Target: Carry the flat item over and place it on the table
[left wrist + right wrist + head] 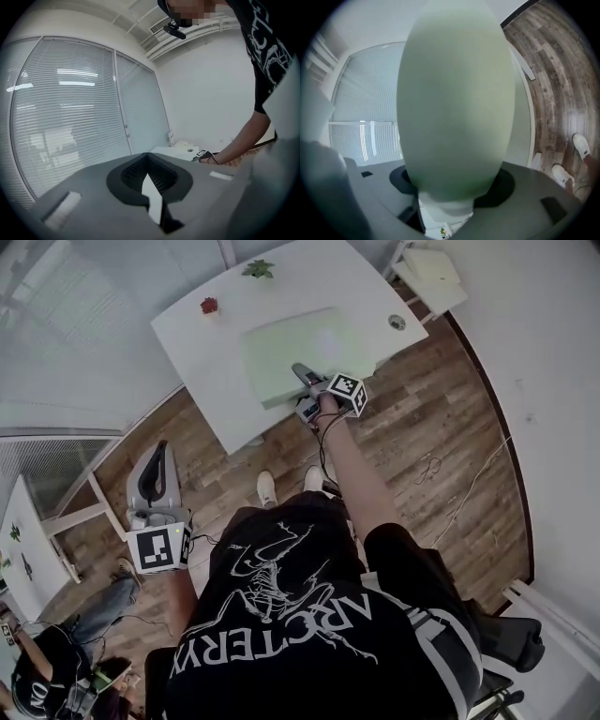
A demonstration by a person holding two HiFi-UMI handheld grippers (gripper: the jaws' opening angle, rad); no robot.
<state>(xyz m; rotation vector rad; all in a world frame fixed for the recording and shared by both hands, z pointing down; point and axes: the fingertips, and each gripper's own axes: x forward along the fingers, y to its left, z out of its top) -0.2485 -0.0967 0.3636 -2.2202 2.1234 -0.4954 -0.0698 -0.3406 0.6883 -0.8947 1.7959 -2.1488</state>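
Observation:
The flat item is a pale green pad (286,352) lying on the white table (187,334) in the head view. My right gripper (305,374) reaches out to the pad's near edge and is shut on it. In the right gripper view the pad (454,103) fills the space between the jaws and hides the fingertips. My left gripper (157,465) hangs low at the left by my waist, over the wooden floor, far from the table. In the left gripper view its jaws (147,157) meet with nothing between them, and the table (173,151) shows far ahead.
A small red flower (208,305), a green plant (258,269) and a small round object (397,322) stand on the table near its edges. Another white piece of furniture (431,277) is at the top right. A seated person (47,671) and a second white table (19,540) are at the left.

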